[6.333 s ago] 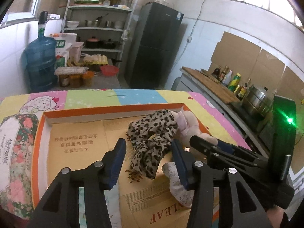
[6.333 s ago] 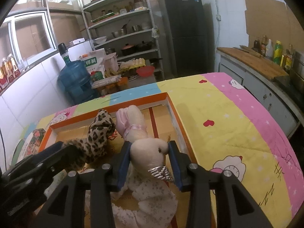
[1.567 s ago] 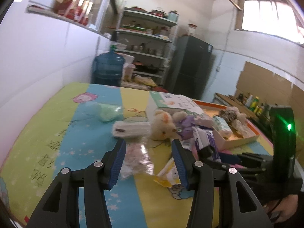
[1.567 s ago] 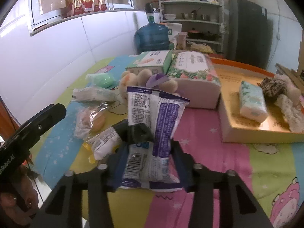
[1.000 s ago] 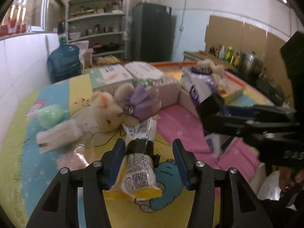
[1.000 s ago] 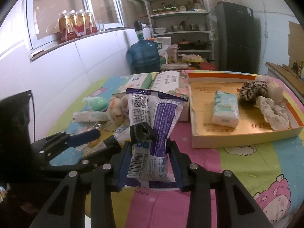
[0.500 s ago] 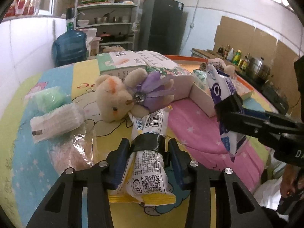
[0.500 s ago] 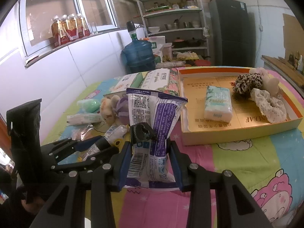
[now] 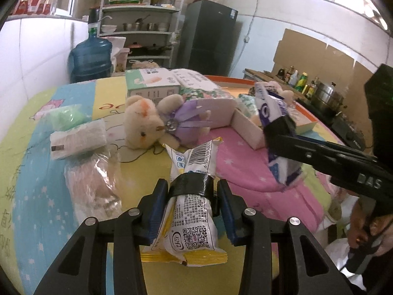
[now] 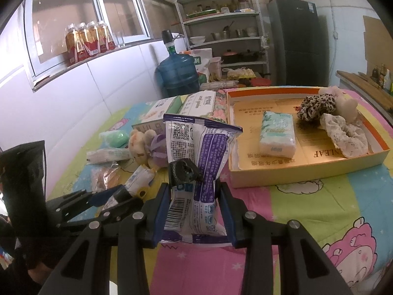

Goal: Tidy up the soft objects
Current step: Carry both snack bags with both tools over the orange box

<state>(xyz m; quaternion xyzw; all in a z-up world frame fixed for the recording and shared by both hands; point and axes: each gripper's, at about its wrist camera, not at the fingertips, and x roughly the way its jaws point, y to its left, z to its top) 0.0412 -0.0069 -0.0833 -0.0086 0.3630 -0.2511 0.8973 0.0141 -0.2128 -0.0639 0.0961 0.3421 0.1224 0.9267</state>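
Soft packets: we find two in hand. The yellow packet sits low centre of the left wrist view; the purple packet sits centre of the right wrist view.
Left gripper: clenched on the yellow packet. Its jaws have just been closing, with the packet between them, and both pads now press its sides.
Right gripper: grasping the purple packet upright, pads against both sides.
Long axis: we note the yellow packet runs straight ahead along the fingers, barcode end pointing to the frame's upper centre. The purple packet stands with its crimped top edge upward.
Tray: centre right of the right wrist view. It holds a tissue pack, a leopard scrunchie and a lace scrunchie.
Key relation: we judge the tray lies ahead and to the right of both grippers, with the right one nearer.
Open room: bare floor shows in the tray's near left corner and between the tissue pack and the scrunchies. The near wall must be cleared first.
Obstacles: a teddy bear and a crinkly clear bag lie beside the left gripper; boxes stand beyond the bear, at the tray's left wall.
Risk: we judge the two grippers, close side by side, may clash when crossing.
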